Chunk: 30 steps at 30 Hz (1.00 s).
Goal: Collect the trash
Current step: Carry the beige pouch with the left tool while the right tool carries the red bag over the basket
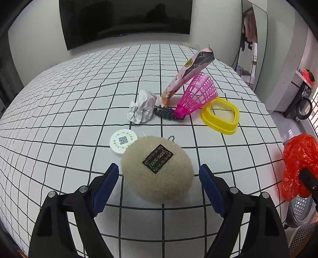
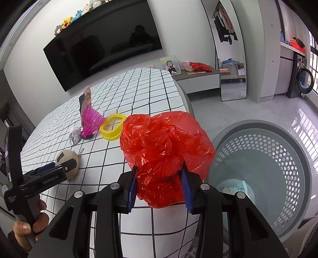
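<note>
My right gripper point(image 2: 159, 184) clamps the red bag point(image 2: 165, 146) beside the basket point(image 2: 264, 168); my left gripper point(image 1: 159, 186), jaws spread, straddles the plush pouch point(image 1: 157, 170), ready to close.

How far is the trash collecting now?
Done: one packet already lies in the basket. In hand: the right gripper holds the red plastic bag; the open left gripper straddles the fluffy pouch. Left: crumpled paper, snack wrapper.

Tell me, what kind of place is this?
Probably a home living room: a wall-mounted television, plush toys lined above it, a washing machine nearby, and a grid-patterned table.
</note>
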Available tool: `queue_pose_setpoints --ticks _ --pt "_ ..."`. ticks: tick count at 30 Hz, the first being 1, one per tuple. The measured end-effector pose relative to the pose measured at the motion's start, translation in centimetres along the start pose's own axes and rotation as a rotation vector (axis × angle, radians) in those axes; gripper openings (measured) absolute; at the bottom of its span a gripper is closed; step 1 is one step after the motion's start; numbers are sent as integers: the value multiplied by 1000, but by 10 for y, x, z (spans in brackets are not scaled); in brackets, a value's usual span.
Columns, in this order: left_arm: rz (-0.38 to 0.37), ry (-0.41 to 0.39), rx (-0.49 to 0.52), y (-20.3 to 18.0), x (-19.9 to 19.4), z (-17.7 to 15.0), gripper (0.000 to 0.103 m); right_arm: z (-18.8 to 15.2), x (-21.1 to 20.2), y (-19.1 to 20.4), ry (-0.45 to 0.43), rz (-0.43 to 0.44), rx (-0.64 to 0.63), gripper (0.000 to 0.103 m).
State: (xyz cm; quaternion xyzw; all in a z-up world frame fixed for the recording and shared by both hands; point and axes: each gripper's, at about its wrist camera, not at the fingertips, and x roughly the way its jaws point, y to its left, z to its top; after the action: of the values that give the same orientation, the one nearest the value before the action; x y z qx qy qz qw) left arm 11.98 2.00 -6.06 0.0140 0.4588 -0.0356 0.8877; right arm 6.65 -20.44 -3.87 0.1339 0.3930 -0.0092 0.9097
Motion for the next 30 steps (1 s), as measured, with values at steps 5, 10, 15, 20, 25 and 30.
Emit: queue_pose_setpoints --ticks 5,10,15,20,25,30 --pt "-5 14 -2 3 6 -1 72 0 1 3 4 0 -8 37" --pt "-18 9 -3 4 1 -3 64 0 1 3 2 -1 -6 37" --pt "-20 -18 11 -1 -14 -6 64 0 -1 0 -3 -4 -1 37" --pt "-54 -64 39 -18 -37 -3 64 -2 -7 -7 -10 -13 13 37" --pt "-114 -107 87 -48 -59 -2 64 -2 -18 -22 -23 -40 33 37" --pt "-197 -123 157 -88 -68 -1 64 -7 -34 -51 -40 -91 78 37"
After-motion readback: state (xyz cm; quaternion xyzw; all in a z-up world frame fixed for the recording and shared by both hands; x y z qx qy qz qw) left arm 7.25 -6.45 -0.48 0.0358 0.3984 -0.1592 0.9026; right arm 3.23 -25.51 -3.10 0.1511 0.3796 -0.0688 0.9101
